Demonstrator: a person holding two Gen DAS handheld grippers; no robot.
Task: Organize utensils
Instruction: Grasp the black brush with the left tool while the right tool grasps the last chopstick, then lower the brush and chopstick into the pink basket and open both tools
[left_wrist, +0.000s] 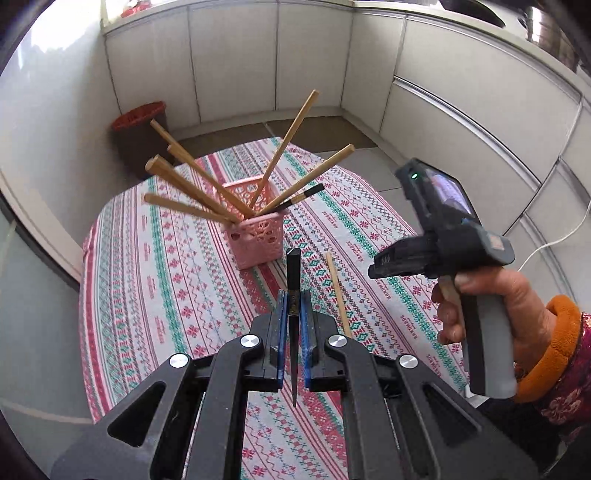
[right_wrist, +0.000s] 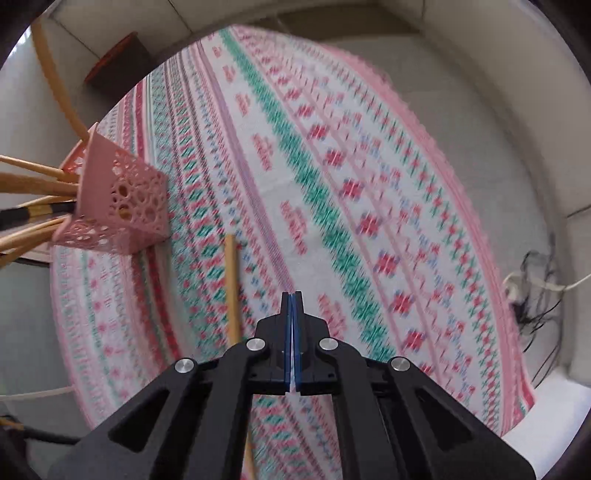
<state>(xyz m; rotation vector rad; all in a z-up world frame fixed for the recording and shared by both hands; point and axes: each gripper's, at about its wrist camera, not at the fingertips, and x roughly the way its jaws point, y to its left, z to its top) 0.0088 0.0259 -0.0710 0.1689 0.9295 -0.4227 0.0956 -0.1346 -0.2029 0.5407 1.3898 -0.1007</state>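
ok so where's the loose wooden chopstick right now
In the left wrist view the loose light wooden chopstick lies flat on the patterned tablecloth, right of the left tool, in front of the pink lattice basket.

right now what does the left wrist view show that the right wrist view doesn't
Only the left wrist view: the left gripper shut on a black chopstick, plus the person's right hand. Only the right wrist view: the right gripper, fingers closed and empty, and cables by the wall. Both: the pink basket of chopsticks and a loose wooden chopstick on the tablecloth.

Approx. 8 chopsticks (left_wrist: 207, 181) stand in 1 pink basket (left_wrist: 258, 240). 1 black chopstick (left_wrist: 294, 295) sits betw. the left tongs (left_wrist: 294, 306). 1 wooden chopstick (left_wrist: 338, 295) lies just right of them.
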